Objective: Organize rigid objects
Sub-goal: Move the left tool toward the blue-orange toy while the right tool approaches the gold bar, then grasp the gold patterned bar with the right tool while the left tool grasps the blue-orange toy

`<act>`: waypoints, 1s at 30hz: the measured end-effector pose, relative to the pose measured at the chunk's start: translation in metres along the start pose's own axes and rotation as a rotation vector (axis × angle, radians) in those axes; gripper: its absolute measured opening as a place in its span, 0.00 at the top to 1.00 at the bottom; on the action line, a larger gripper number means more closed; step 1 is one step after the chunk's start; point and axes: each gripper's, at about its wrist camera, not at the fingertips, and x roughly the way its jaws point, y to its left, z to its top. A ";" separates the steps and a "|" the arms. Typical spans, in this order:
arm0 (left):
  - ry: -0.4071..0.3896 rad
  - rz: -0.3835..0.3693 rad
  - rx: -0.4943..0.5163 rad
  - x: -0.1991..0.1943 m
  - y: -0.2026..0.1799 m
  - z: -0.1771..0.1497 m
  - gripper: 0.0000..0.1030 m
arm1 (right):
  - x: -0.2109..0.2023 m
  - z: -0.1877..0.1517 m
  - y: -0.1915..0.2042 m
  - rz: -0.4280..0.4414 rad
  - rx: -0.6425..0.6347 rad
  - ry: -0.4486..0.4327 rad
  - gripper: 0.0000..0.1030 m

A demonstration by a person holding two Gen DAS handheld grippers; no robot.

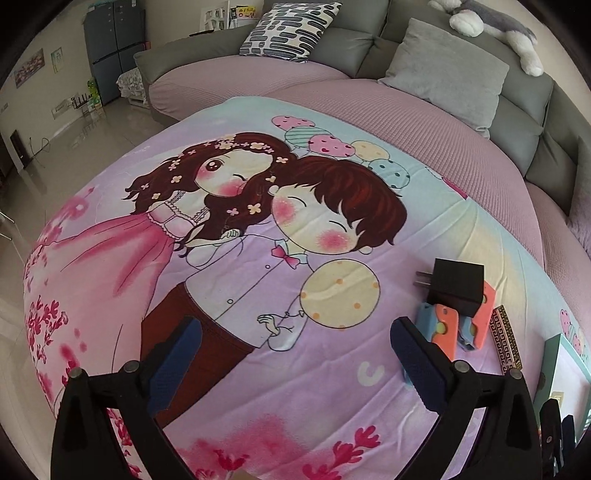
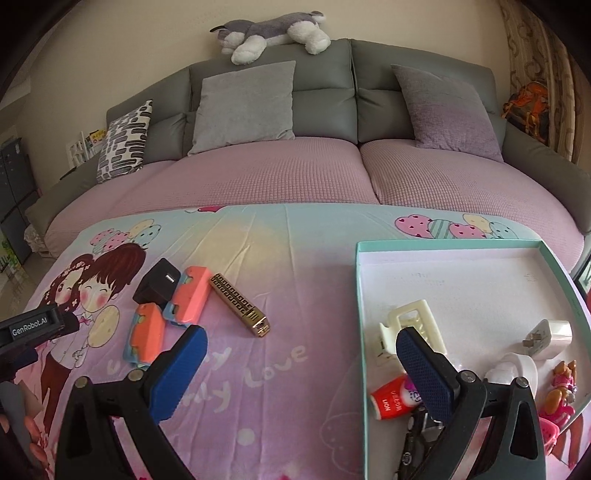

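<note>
On the cartoon blanket lie a black charger (image 2: 157,284), two orange-and-blue blocks (image 2: 188,297) (image 2: 145,334) and a gold patterned bar (image 2: 240,304). They also show in the left wrist view: the charger (image 1: 456,290), the blocks (image 1: 448,328), the bar (image 1: 508,341). A teal-rimmed tray (image 2: 443,244) at right holds a cream clip (image 2: 413,321), a white plug (image 2: 552,334), a red tube (image 2: 391,398) and a pink toy (image 2: 559,391). My left gripper (image 1: 295,363) is open and empty, left of the blocks. My right gripper (image 2: 301,369) is open and empty, between the loose objects and the tray.
A grey sofa (image 2: 325,96) with cushions (image 2: 243,107) and a plush dog (image 2: 273,31) stands behind the blanket. The left gripper's body (image 2: 29,326) shows at the right wrist view's left edge. The floor (image 1: 55,147) lies to the far left.
</note>
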 end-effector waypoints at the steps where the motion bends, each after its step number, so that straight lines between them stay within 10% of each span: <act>1: 0.001 0.003 -0.005 0.002 0.004 0.002 0.01 | 0.002 -0.001 0.006 0.007 -0.011 0.002 0.00; 30: -0.006 -0.219 0.113 0.028 -0.039 0.000 0.01 | 0.040 -0.007 0.019 0.076 0.027 0.073 0.00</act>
